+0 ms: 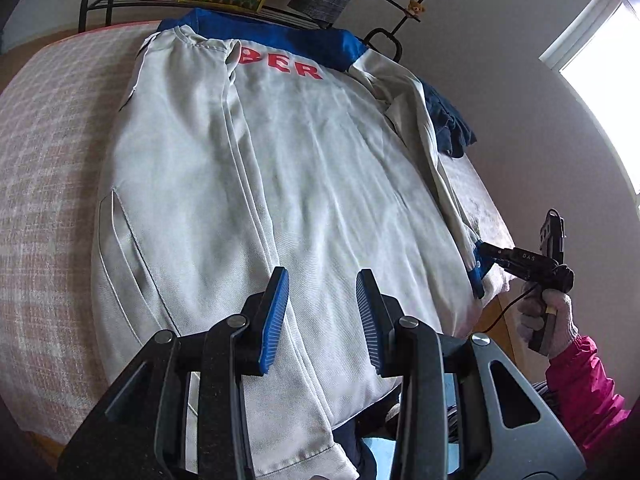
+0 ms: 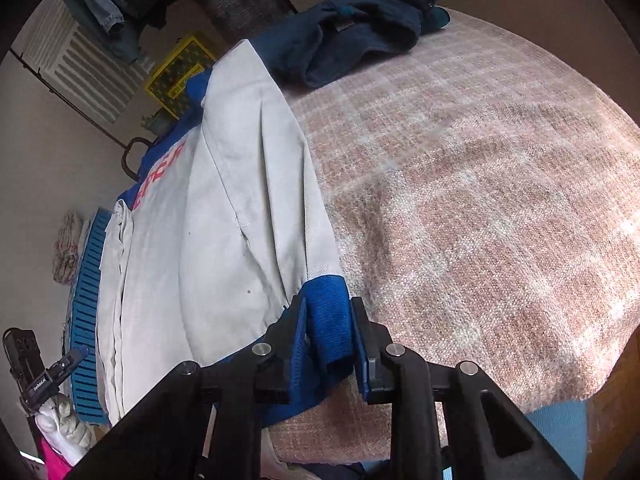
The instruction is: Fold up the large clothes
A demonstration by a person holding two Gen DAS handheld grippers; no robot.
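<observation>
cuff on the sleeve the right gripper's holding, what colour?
Blue cuff, on a light grey sleeve. Clearest in the right wrist view.

Jacket point(image 1: 304, 184): lt grey w/ blue yoke at far end, red lettering below it. Lies back-up, flat on pink checked cloth point(image 1: 52, 184). Left sleeve folded over body; right sleeve along right edge, blue cuff point(image 2: 328, 320) near.
</observation>
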